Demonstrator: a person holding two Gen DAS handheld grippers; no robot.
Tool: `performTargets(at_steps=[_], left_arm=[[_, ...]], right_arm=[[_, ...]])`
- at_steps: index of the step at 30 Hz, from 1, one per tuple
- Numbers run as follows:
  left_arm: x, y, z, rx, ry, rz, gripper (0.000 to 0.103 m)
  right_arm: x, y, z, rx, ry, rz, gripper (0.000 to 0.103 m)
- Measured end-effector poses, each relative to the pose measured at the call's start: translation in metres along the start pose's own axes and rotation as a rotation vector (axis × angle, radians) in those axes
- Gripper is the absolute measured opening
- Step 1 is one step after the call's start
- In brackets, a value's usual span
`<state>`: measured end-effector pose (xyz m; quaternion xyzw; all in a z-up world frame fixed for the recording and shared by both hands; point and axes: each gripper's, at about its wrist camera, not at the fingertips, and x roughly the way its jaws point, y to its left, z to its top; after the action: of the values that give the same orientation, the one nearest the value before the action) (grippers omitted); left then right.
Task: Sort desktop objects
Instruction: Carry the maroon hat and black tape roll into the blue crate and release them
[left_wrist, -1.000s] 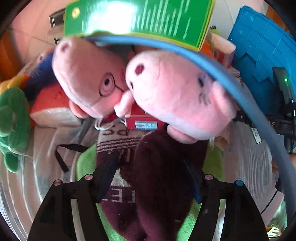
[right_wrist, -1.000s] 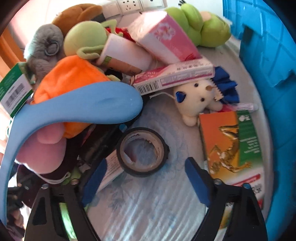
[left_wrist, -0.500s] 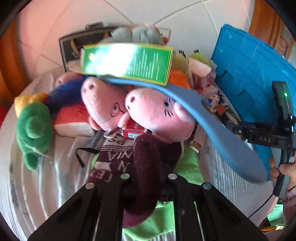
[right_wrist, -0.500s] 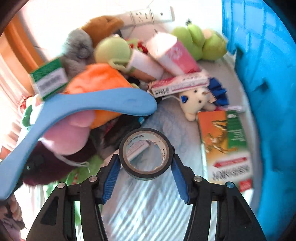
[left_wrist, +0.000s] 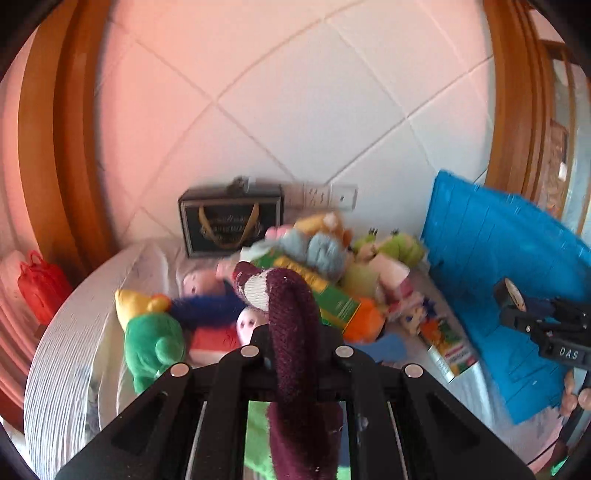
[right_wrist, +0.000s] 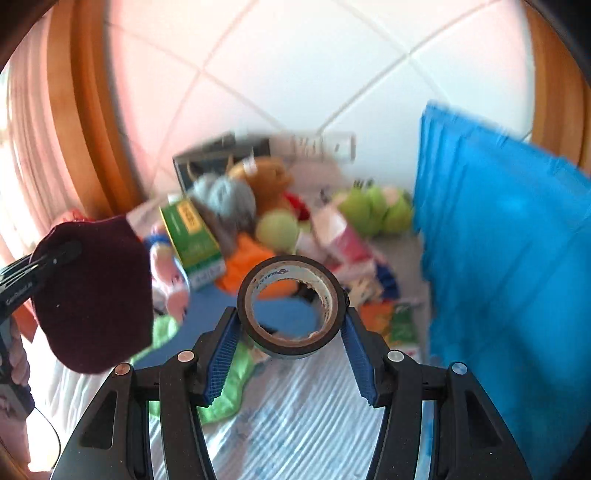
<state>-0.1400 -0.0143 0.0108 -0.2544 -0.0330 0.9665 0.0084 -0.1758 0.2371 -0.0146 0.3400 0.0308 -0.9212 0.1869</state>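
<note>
Left gripper (left_wrist: 295, 332) jaws clamped on maroon knit hat (left_wrist: 291, 332); right gripper (right_wrist: 291, 321) jaws pinching black tape roll (right_wrist: 291, 306).

The maroon knitted sock (left_wrist: 291, 332) hung clear of the surface (left_wrist: 66, 362), pinched between the closed jaws of the left hand-held gripper (left_wrist: 295, 339). Its toe end arched up and forward, showing a pale patch with a patterned band, while the rest drooped below the jaws. From the right wrist view it showed as a dark, limp rounded mass at the left. The roll of black tape (right_wrist: 291, 302) stood on edge, its open core facing the camera, with a whitish inner lining and printed lettering. It was clamped at both sides by the blue pads of the right hand-held gripper (right_wrist: 291, 332), raised above the clutter.
</note>
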Motion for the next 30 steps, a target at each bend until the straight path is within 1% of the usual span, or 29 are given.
performTargets(at_steps=[2, 7, 9, 12, 16, 18, 23, 28, 30], left_arm=[[-0.011, -0.012, 0.015, 0.007, -0.047, -0.042, 0.010], [-0.025, -0.046, 0.053, 0.029, -0.132, -0.138, 0.010], [-0.027, -0.063, 0.068, 0.040, -0.149, -0.169, 0.010], [-0.027, -0.095, 0.087, 0.054, -0.177, -0.240, 0.010], [-0.030, -0.146, 0.115, 0.088, -0.218, -0.339, 0.010], [-0.031, -0.170, 0.126, 0.110, -0.231, -0.373, 0.010], [-0.033, -0.245, 0.150, 0.187, -0.249, -0.466, 0.010], [-0.034, -0.314, 0.165, 0.272, -0.252, -0.542, 0.010], [-0.029, -0.337, 0.167, 0.307, -0.234, -0.568, 0.010]], right_arm=[[-0.023, -0.001, 0.007, -0.001, -0.057, -0.016, 0.055], [-0.089, -0.008, 0.025, 0.018, -0.195, -0.065, 0.055], [-0.114, -0.017, 0.030, 0.025, -0.246, -0.087, 0.055], [-0.145, -0.035, 0.035, 0.056, -0.293, -0.121, 0.055], [-0.183, -0.066, 0.038, 0.091, -0.363, -0.234, 0.055], [-0.195, -0.084, 0.037, 0.114, -0.377, -0.282, 0.055], [-0.216, -0.132, 0.032, 0.189, -0.385, -0.408, 0.055], [-0.224, -0.174, 0.020, 0.275, -0.356, -0.475, 0.055], [-0.220, -0.186, 0.012, 0.297, -0.338, -0.493, 0.055]])
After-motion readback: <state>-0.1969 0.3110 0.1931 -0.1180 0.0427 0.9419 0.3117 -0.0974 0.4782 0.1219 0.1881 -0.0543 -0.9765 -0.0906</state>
